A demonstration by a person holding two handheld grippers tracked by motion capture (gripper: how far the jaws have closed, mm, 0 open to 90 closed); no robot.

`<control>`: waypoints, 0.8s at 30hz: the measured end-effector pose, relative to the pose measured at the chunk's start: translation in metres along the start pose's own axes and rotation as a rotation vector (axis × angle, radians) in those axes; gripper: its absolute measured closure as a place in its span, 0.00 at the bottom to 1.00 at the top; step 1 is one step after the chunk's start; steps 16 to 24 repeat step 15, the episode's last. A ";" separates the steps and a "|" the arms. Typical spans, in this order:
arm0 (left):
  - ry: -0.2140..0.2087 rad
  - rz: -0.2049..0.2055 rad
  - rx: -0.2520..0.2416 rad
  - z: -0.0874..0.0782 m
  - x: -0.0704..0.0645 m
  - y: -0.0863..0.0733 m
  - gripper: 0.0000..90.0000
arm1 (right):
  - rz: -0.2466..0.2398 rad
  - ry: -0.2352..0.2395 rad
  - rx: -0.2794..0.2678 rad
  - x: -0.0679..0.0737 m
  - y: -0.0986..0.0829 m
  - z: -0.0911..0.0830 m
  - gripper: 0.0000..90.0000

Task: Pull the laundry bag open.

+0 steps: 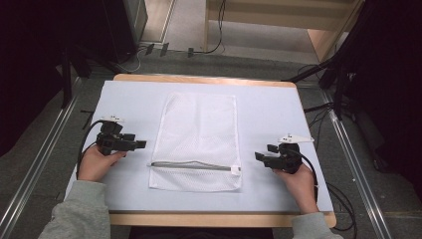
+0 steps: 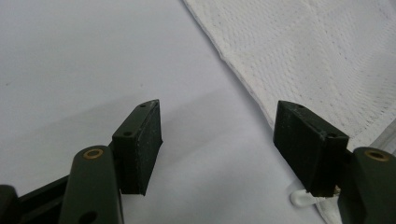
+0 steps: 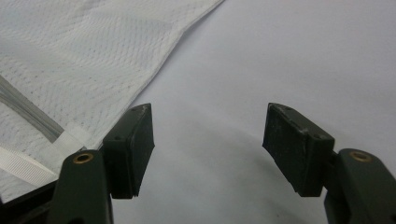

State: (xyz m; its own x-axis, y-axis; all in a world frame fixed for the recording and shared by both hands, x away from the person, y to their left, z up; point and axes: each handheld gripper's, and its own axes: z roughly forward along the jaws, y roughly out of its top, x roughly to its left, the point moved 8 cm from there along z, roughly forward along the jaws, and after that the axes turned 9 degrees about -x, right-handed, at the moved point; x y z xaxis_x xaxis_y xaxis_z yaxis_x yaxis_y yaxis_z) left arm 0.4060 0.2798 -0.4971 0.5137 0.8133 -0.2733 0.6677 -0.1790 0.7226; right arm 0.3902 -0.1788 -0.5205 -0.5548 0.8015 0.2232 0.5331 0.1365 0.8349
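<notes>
Left gripper (image 1: 141, 144) and right gripper (image 1: 258, 156) flank the mesh bag (image 1: 196, 141) on the bench (image 1: 278, 107), jaws wide apart, empty; probably poised for its side edges.

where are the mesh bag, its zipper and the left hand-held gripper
mesh bag (image 1: 196, 127), high view, middle of the white mesh
zipper (image 1: 191, 165), high view, mid grey strip
left hand-held gripper (image 2: 217, 140), left gripper view, between its open fingertips

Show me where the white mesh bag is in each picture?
High view: the mesh bag lies flat mid-table, between the two grippers.
Left gripper view: the bag fills the upper right, its edge running down behind the right-hand jaw.
Right gripper view: the bag fills the upper left.
Shared landmark: the grey zip, near the bag's near end, shows again in the right gripper view.
</notes>
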 end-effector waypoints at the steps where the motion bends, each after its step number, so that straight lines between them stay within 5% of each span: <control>1: 0.001 -0.001 0.000 0.000 0.000 0.000 0.37 | -0.003 0.000 0.001 0.000 0.000 0.000 0.38; 24: 0.005 -0.006 0.012 0.002 0.001 -0.001 0.36 | -0.012 -0.005 0.023 0.000 -0.003 0.002 0.38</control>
